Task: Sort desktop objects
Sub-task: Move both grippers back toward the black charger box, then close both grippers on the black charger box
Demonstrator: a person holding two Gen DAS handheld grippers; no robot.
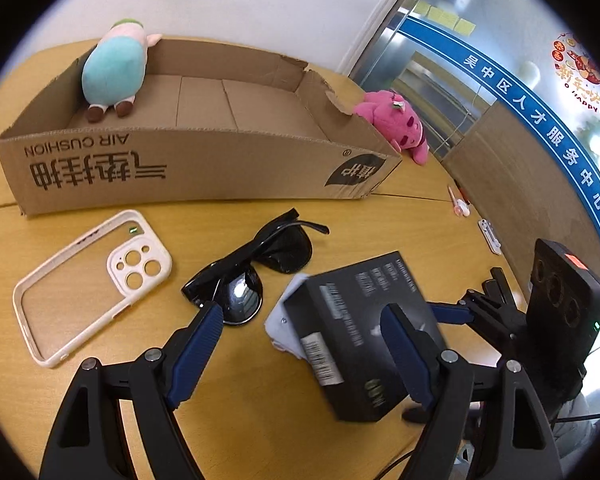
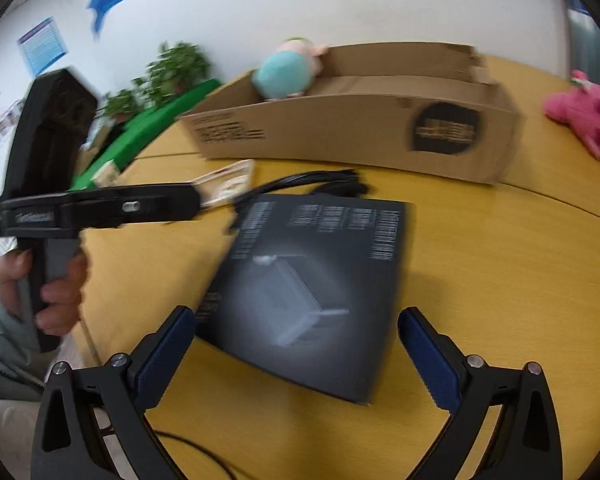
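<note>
The left tongs [image 1: 300,320] hang wide open and empty above the table [image 1: 240,420], one finger over the sunglasses [image 1: 252,276], the other over the black box [image 1: 364,332]; the right tongs [image 2: 296,332] also gape empty, straddling the box's near edge; the cardboard tray [image 1: 204,168] holds only a teal plush [image 1: 114,72] at one end; a pink plush [image 1: 400,124] lies just outside its torn corner; a phone case [image 1: 88,284] lies near the sunglasses; something pale under the box is mostly hidden; the right view is blurred.

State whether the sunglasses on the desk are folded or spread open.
Folded: the sunglasses lie on the table with their temple arms tucked behind the lenses.
</note>
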